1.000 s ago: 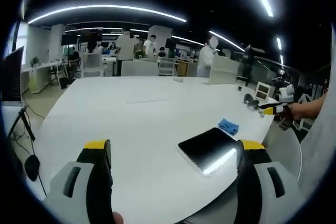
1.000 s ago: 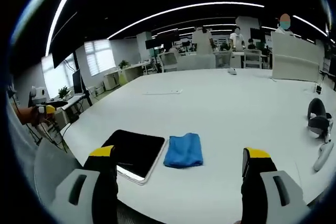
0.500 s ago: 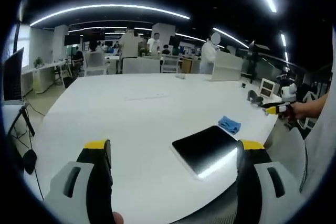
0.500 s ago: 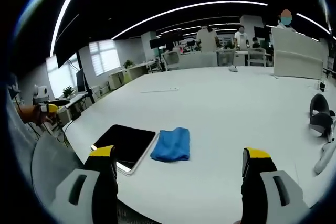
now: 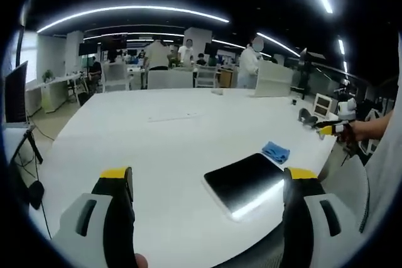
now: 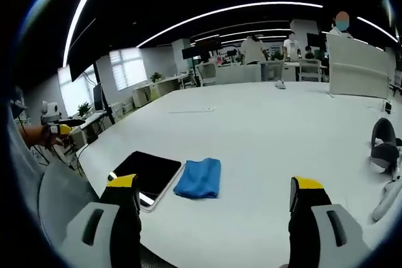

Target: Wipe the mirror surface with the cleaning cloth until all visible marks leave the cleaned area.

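Note:
A dark rectangular mirror (image 5: 247,181) (image 6: 146,171) lies flat near the front edge of a large white table (image 5: 157,149). A folded blue cloth (image 5: 275,151) (image 6: 199,178) rests on the table right beside it, on the mirror's far side in the left gripper view. My left gripper (image 5: 210,202) is open above the table edge, its right jaw near the mirror. My right gripper (image 6: 213,211) is open too, with the cloth and mirror just beyond its left jaw. In the left gripper view the other gripper (image 5: 331,128) appears at the right, held by a hand.
A grey headset-like object (image 6: 383,145) and a white controller (image 6: 384,196) lie at the table's right. A thin strip (image 5: 176,117) lies mid-table. Chairs, desks and several people stand behind the table. A monitor (image 5: 16,95) stands at left.
Both cameras have shifted slightly; in the right gripper view the cloth and mirror have slid left and a little away. Nothing on the table has moved, and both grippers stay open.

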`<act>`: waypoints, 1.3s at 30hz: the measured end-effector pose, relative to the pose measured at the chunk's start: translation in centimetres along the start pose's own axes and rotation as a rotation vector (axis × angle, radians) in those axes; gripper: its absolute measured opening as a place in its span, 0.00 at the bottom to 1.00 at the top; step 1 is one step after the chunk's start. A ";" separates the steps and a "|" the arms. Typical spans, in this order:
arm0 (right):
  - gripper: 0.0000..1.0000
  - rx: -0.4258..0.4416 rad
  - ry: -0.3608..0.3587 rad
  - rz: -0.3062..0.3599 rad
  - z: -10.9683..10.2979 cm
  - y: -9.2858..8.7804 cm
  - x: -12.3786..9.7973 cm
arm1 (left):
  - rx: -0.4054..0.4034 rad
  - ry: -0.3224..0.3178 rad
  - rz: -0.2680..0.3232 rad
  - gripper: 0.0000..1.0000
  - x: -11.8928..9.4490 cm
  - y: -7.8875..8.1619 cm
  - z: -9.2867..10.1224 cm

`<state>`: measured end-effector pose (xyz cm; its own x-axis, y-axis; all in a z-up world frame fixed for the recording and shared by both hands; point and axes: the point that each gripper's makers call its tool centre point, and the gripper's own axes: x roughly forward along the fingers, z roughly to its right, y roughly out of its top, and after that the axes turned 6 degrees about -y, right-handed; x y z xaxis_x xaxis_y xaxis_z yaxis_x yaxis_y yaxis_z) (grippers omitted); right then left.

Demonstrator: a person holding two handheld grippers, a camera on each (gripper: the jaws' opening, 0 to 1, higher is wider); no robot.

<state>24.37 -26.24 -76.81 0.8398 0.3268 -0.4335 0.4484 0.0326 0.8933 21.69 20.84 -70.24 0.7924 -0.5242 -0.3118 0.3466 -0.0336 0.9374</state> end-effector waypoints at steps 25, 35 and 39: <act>0.98 0.006 -0.086 0.020 2.2 0.2 -1.0 | 0.021 -0.012 -0.031 0.99 1.2 -0.1 -1.4; 0.99 0.022 -0.093 0.015 2.1 0.0 -1.0 | 0.026 -0.012 -0.032 0.99 1.2 0.2 -1.4; 0.99 0.018 -0.084 0.023 1.5 0.4 -0.8 | 0.025 -0.012 -0.023 0.99 1.2 0.3 -1.6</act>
<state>24.31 -27.90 -76.32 0.8724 0.2470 -0.4218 0.4334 0.0085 0.9012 23.54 21.56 -70.53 0.7782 -0.5335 -0.3315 0.3521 -0.0665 0.9336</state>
